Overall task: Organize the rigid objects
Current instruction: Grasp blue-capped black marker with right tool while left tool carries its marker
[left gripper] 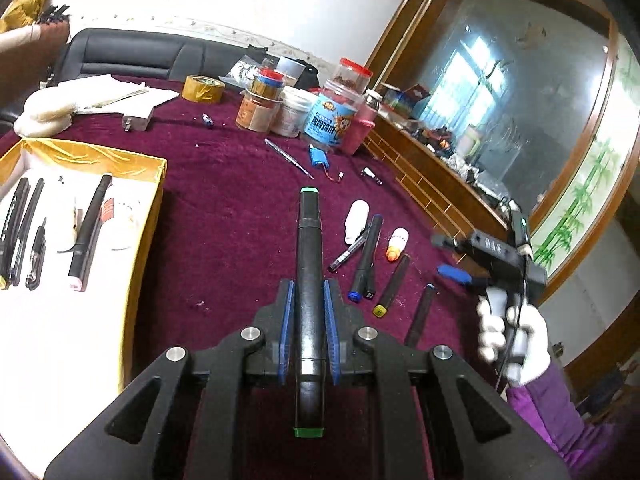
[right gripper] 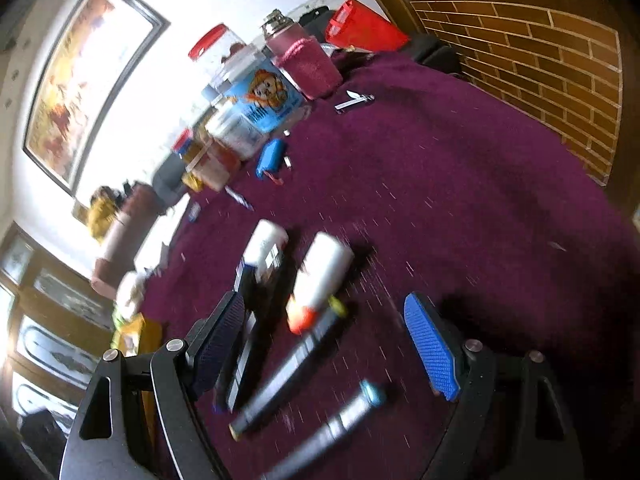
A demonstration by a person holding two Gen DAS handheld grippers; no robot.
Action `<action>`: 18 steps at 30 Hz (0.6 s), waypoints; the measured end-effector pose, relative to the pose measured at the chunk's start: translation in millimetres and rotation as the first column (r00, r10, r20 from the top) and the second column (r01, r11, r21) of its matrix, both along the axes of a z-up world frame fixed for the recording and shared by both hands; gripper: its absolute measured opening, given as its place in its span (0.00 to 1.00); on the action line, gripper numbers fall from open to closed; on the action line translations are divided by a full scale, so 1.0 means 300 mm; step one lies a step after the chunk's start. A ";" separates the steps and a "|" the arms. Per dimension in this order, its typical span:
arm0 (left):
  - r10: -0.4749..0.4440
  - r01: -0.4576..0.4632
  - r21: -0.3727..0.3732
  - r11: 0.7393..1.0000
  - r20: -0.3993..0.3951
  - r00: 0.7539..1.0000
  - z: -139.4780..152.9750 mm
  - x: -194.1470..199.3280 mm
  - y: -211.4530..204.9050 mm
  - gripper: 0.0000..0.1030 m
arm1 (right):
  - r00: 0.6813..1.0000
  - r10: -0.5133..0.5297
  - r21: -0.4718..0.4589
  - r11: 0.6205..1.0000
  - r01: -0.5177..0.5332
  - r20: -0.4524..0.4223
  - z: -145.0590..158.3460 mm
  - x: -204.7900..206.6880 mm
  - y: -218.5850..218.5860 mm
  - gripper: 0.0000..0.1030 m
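My left gripper (left gripper: pixel 309 322) has its fingers clamped on a black marker with green end caps (left gripper: pixel 308 280), long axis running straight ahead along them. The yellow-rimmed white tray of pens (left gripper: pixel 154 216) lies ahead-left of it, so this hand is the nearer one. My right gripper (right gripper: pixel 332 344), fingers wide apart, hovers over the black markers (right gripper: pixel 288 368) left on the maroon-covered worktop (right gripper: pixel 460 200). The blue jar's (left gripper: pixel 330 120) label is not legible to me.
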State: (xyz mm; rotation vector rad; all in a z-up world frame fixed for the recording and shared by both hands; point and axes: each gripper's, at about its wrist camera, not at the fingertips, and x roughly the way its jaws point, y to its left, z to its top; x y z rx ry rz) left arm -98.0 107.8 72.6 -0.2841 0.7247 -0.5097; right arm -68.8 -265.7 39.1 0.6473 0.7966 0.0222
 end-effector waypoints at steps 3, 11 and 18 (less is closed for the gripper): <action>0.002 -0.003 -0.036 0.999 -0.003 1.000 -0.006 0.004 0.028 0.12 | 0.998 0.031 -0.060 0.998 -0.035 -0.052 -0.006 -0.063 0.068 0.75; 0.009 -0.009 -0.083 0.996 -0.004 1.000 -0.018 -0.011 0.074 0.12 | 0.986 0.021 -0.454 0.886 -0.095 -0.166 -0.069 -0.065 0.331 0.34; 0.116 -0.115 -0.100 0.988 0.002 0.993 0.007 -0.048 0.246 0.12 | 0.987 0.054 -0.337 0.936 -0.104 -0.154 -0.054 -0.108 0.279 0.13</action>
